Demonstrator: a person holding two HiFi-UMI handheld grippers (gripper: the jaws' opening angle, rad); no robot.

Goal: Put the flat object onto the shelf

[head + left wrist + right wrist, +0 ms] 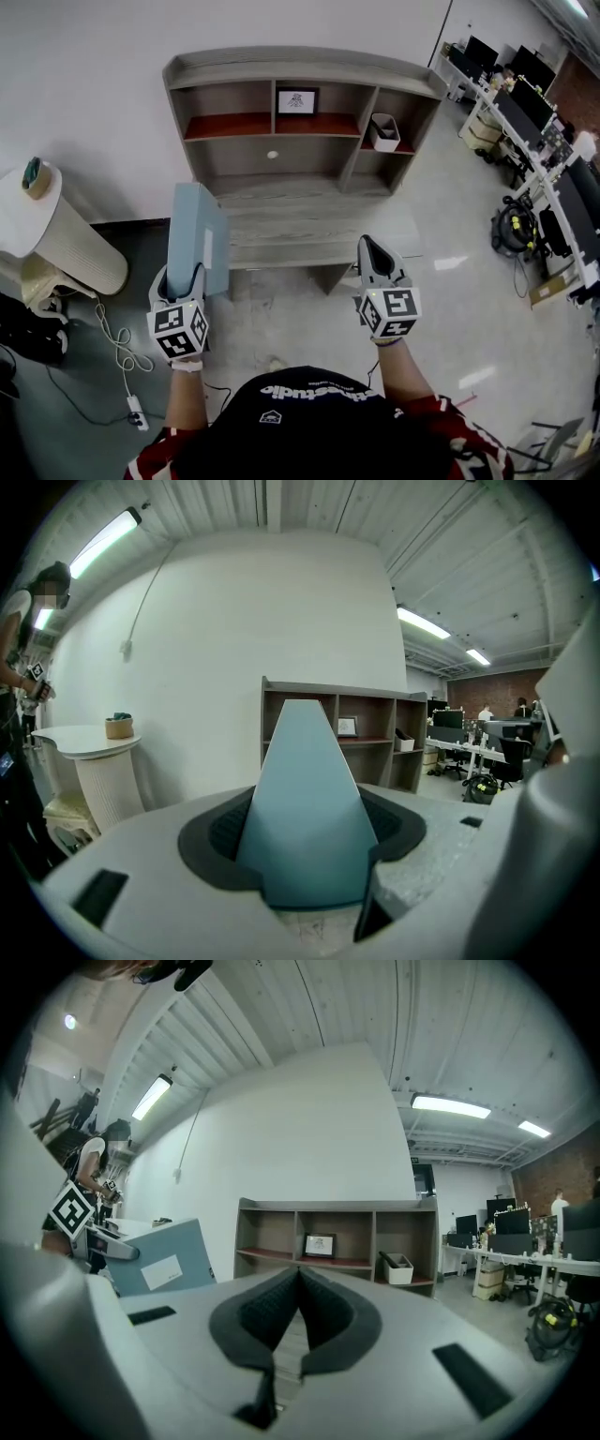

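Shelf (281, 178) stood against the wall (94, 84), both grippers before it.
The flat object (195, 234) stood upright in the left gripper (181, 279), left of the right gripper (373, 251); on the shelf, a picture frame (296, 99) sat in the middle compartment and a bin (383, 131) in the right one.

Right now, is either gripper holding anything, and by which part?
The left gripper clamps the flat light-blue box by its lower end. The right gripper is shut and empty.
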